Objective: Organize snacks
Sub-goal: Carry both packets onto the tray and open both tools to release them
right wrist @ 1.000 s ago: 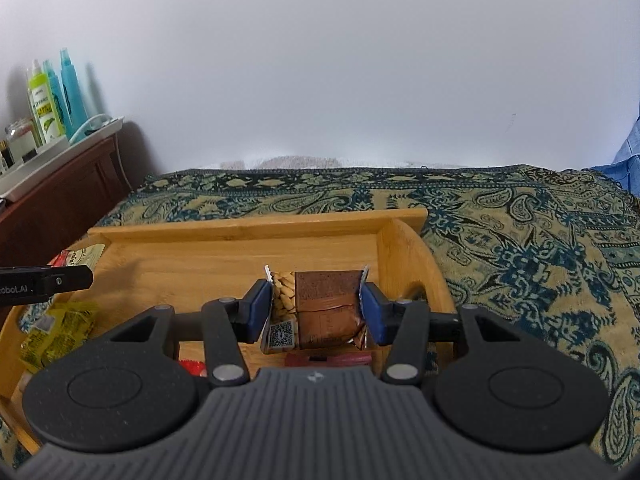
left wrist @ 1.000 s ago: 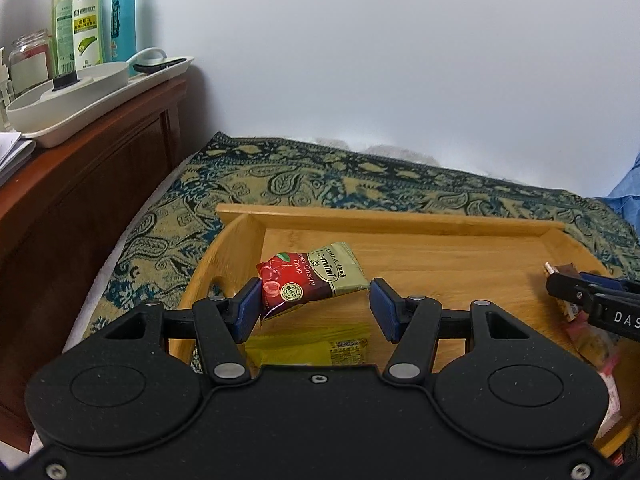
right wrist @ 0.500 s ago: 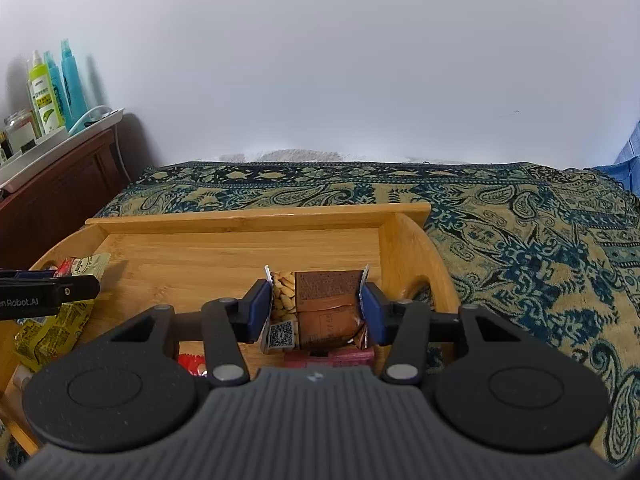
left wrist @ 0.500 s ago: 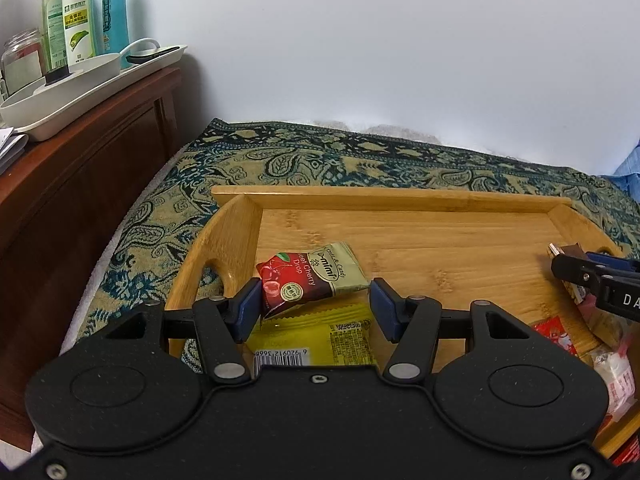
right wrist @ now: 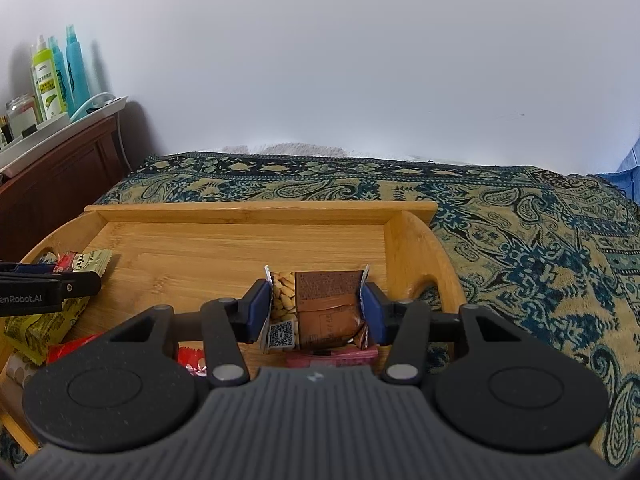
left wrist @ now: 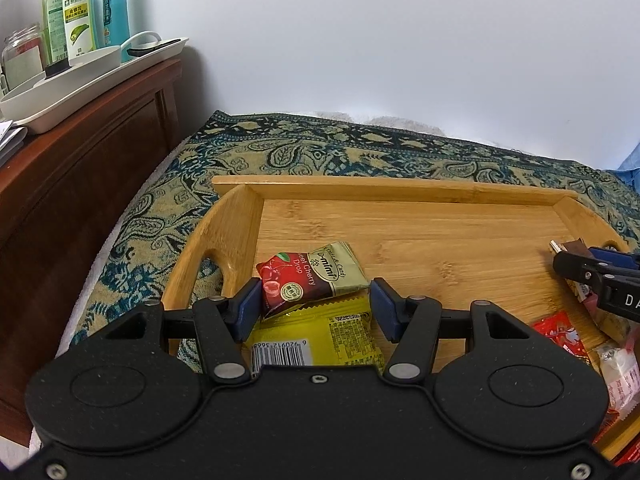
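Since both packets look already pinched, each should be lowered flat before letting go. The left gripper [left wrist: 316,308] has its jaws clamped, apparently, on the cherry drop packet [left wrist: 310,278], red and olive, above a yellow packet [left wrist: 320,340]. The right gripper [right wrist: 316,312] clamps a brown snack packet [right wrist: 320,306] over the bamboo tray [right wrist: 260,214].

Both wrist views close, angled down (sharing wooden tray [left wrist: 400,192]).

One wooden tray [left wrist: 400,190], two tools (each with a packet), three bottles [left wrist: 80,12]
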`<state>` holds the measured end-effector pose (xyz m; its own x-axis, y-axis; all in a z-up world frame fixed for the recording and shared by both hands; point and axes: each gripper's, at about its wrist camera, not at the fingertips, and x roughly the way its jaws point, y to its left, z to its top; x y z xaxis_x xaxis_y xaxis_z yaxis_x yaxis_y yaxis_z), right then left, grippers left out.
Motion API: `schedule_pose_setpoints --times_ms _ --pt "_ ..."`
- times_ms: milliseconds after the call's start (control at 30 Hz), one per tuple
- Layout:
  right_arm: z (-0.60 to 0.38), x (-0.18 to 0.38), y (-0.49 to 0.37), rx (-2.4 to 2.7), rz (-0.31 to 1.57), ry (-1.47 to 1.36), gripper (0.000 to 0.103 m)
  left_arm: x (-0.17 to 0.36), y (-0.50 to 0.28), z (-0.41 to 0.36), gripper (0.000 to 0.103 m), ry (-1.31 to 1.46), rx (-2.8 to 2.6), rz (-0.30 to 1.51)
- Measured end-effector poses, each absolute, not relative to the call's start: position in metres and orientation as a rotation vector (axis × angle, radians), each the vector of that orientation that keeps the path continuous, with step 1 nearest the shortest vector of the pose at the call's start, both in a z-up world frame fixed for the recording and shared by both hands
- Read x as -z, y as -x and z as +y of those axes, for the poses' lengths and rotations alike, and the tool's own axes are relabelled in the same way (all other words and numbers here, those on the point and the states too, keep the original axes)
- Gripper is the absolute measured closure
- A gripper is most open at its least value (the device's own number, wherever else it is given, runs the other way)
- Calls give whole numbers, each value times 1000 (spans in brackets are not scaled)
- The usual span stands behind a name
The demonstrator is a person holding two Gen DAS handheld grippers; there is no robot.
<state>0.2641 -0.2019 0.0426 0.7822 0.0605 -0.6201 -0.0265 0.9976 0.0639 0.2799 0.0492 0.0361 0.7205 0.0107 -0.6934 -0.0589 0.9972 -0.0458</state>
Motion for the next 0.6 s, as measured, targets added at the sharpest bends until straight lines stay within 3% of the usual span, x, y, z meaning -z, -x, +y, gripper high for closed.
schedule_pose_setpoints --times_ms 600 --pt "-200 -41 -266 -60 681 -31 47 -34 -280 46 46 48 -40 762"
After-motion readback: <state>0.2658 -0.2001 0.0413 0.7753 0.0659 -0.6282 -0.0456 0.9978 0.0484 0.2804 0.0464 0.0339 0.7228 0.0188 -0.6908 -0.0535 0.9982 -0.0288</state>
